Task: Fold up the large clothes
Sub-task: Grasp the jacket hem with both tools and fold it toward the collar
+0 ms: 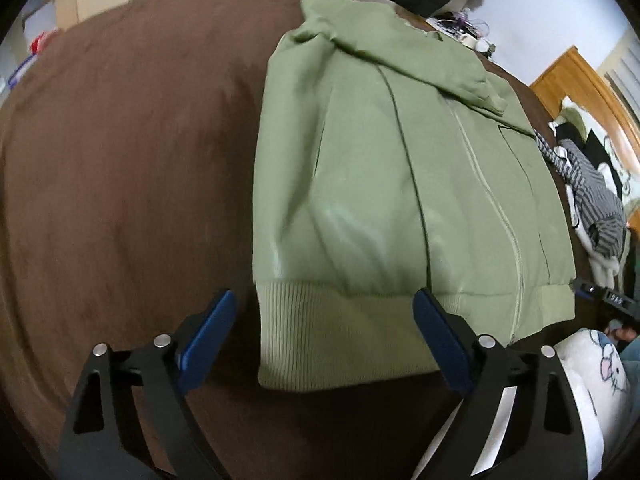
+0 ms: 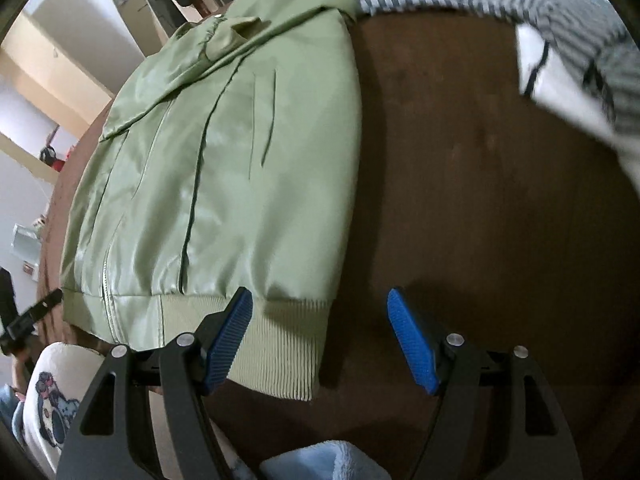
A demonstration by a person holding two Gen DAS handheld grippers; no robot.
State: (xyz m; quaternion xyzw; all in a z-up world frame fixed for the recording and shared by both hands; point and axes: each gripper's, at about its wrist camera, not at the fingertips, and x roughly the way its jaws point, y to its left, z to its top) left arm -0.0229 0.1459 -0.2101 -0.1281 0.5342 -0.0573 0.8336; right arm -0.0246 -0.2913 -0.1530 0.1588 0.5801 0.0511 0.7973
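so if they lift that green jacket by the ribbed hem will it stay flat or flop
The green jacket will probably flop: its shell already lies creased. The sheen suggests it may slide on itself. The ribbed hem looks thicker, likely easier to pinch.

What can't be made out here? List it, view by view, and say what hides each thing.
- Sleeves of the green jacket: neither view shows them; apparently folded under the body.
- Near hem corner, left wrist view: the left gripper finger covers part of the ribbing.
- Striped garment, right wrist view: blurred and cut off by the frame's edge.
- Clutter on the far shelf, left wrist view: too small to identify.
- Whether the right gripper touches the hem: unclear.
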